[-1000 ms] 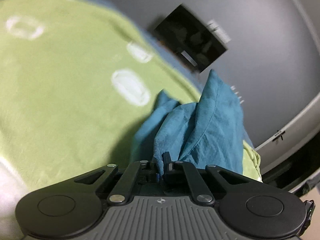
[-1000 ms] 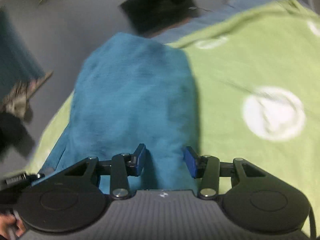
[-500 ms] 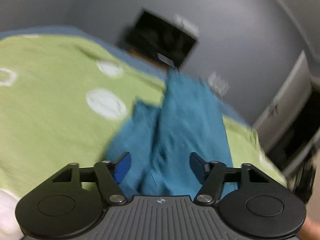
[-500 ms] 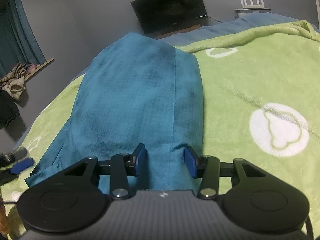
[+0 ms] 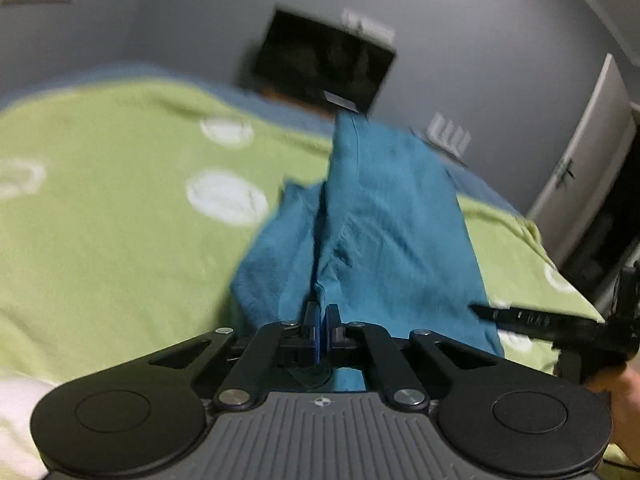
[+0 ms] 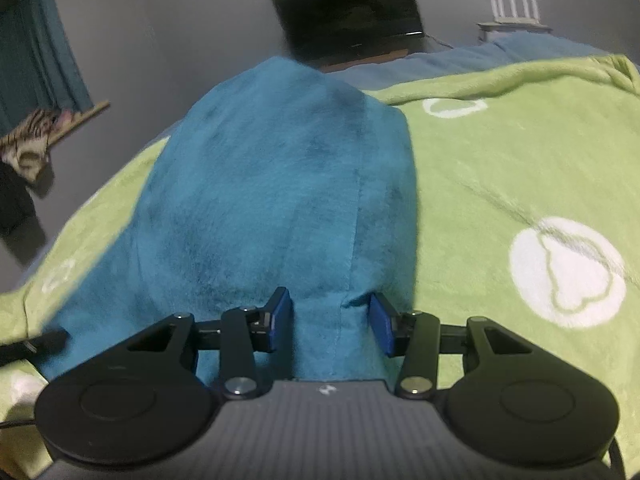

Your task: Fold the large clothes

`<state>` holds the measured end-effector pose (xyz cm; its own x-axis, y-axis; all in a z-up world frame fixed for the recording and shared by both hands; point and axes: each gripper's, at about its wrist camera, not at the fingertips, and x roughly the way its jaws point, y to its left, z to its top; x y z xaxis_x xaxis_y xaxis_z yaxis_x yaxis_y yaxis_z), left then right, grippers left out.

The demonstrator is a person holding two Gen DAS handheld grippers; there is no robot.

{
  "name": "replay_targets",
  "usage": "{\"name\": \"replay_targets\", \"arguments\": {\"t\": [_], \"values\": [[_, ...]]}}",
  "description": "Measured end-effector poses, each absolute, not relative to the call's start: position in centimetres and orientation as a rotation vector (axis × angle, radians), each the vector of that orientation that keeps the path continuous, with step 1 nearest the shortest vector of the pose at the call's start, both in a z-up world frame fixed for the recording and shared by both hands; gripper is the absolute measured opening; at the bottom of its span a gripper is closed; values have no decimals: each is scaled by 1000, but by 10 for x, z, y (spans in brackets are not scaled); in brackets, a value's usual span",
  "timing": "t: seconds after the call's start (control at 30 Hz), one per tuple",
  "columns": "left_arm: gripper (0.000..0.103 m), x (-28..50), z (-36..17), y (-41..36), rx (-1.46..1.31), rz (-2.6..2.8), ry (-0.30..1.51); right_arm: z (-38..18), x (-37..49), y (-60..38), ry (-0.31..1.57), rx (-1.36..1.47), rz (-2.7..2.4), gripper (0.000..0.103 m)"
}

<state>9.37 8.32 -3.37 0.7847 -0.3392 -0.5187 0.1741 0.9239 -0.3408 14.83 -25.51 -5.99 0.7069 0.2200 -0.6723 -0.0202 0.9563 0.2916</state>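
Note:
A teal fleece garment (image 5: 392, 220) lies bunched on a green blanket (image 5: 120, 220) with white round prints. My left gripper (image 5: 321, 312) is shut on a raised fold at the garment's near edge, and the cloth rises in a ridge from the pads. In the right wrist view the garment (image 6: 272, 184) humps up ahead of my right gripper (image 6: 330, 316). Its blue pads stand apart with a thick fold filling the gap and puckering against the right pad. The right gripper (image 5: 532, 318) also shows at the garment's right corner in the left wrist view.
A dark screen (image 6: 352, 20) stands past the bed's far end against a grey wall, with a white router (image 6: 514, 8) beside it. A white door (image 5: 580, 168) is at the right. A teal curtain (image 6: 36, 48) and hanging clothes are at the left. A hand (image 5: 616, 396) holds the right gripper.
My left gripper opened wide, then closed again on a fold of the garment, rising and rolling as it went. The right gripper kept its place and its hold.

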Motion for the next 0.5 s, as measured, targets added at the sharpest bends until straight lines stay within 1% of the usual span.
{"name": "replay_targets", "arguments": {"t": [0.13, 0.3, 0.4, 0.5], "values": [[2, 94, -45, 90, -301, -210, 659, -59, 156, -232, 760, 127, 137, 46], [3, 95, -55, 93, -319, -217, 696, -41, 164, -230, 575, 100, 49, 45], [3, 99, -59, 93, -314, -215, 703, -43, 198, -228, 610, 94, 59, 45], [3, 101, -59, 91, -315, -220, 671, -45, 232, -212, 612, -4, 58, 45]]}}
